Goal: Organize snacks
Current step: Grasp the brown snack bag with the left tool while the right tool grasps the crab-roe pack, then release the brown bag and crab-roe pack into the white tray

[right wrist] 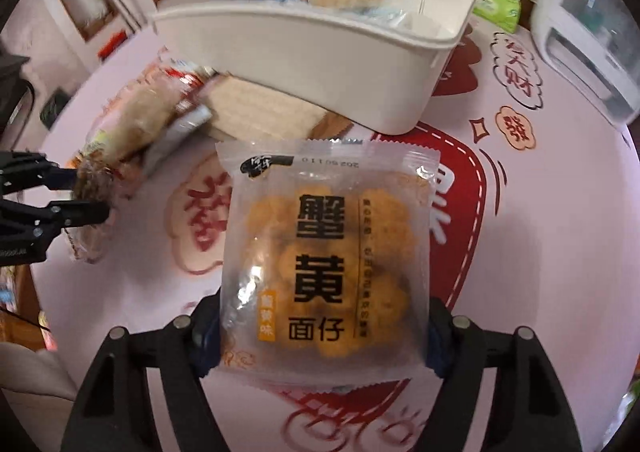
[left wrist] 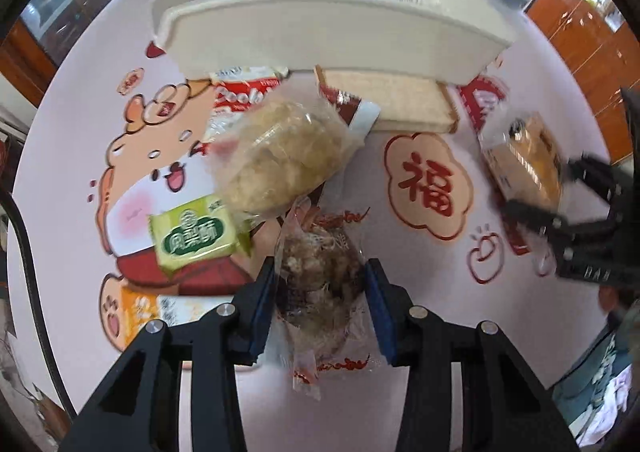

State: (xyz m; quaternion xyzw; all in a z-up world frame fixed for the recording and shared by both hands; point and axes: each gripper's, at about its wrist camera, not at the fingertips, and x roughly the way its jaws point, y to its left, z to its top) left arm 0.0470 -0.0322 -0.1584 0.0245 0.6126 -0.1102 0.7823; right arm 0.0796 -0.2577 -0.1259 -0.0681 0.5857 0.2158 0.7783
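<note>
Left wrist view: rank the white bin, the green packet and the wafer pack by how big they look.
1. white bin, clearly largest.
2. wafer pack, partly hidden under the bin.
3. green packet, smallest, though nearer the camera, so the last two are unsure.

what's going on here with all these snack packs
A person is sorting snacks with a handheld claw in each hand. The left claw is shut on a clear pack of brown shredded snack, and the right claw is shut on a frosted pack of orange crackers. Both packs are held above the pink table, facing the white bin, which already holds a few snacks. More packs, including a green one, lie on the table.
</note>
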